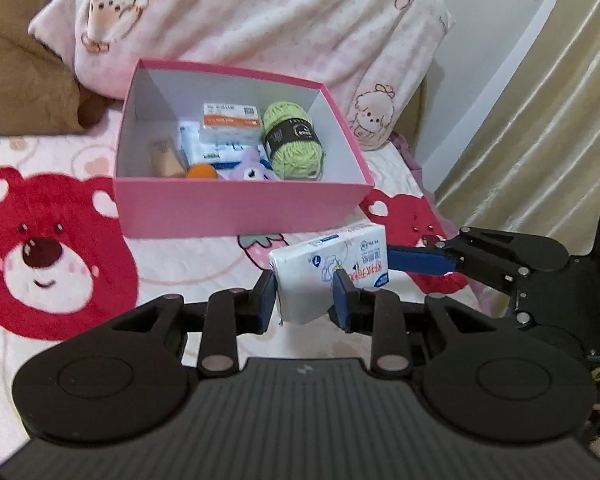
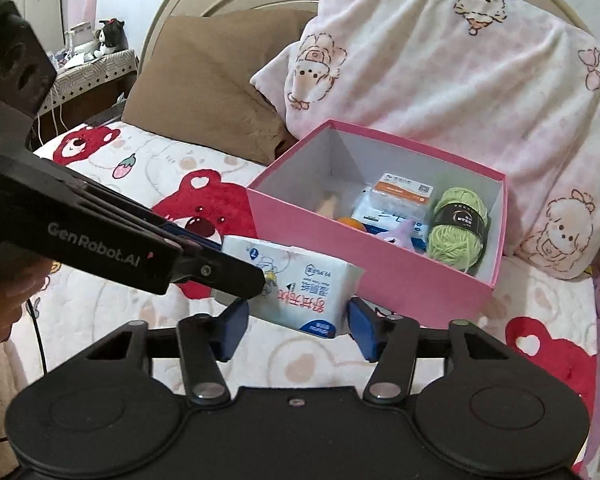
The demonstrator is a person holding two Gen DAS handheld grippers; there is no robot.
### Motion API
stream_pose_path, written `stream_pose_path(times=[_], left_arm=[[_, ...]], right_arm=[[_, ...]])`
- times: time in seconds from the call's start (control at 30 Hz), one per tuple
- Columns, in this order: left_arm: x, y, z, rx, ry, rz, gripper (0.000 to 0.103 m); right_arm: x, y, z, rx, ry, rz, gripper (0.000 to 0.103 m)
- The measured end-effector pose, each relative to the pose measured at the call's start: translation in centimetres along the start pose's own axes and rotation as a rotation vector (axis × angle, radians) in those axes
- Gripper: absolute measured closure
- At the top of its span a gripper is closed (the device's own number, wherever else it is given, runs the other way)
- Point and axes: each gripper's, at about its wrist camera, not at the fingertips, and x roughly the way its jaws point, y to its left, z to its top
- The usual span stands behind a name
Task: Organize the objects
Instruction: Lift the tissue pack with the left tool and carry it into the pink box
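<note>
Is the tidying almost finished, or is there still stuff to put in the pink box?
Almost. The pink box already holds green yarn, an orange-labelled pack, a purple plush and an orange ball. In hand: the wet-wipes pack, held above the bedspread by the left claw and the right claw together. Left: getting that pack into the box. Nothing else loose shows.

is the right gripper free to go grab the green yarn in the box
Probably not yet: the right gripper has the wet wipes pack between its fingers, shared with the left gripper. The green yarn lies uncovered in the open pink box.
</note>
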Motion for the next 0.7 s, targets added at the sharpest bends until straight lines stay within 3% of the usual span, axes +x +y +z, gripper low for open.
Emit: stream_pose_path(times=[0.1,0.2,0.4,0.7], left_arm=[[0.1,-0.3,1.0,-0.003,0.018,0.024,0.075],[0.2,-0.1,2.6,-0.039,0.048,0.002,0.074],[1.8,0.1,6.7,-0.048,0.078,0.010,0.074],[7.4,3.2,12.4,-0.123,0.082,0.028,0.075]], right_arm=[[-0.3,-0.5,0.9,0.004,-0.001,0.004,0.052],[-0.8,-1.2,2.2,0.002,-0.006,0.002,0.055],[-0.5,-3.5,6.2,0.012,-0.023,0.003,0.056],[5.4,-7.8,10.1,-0.031,-0.037,-0.032,0.058]])
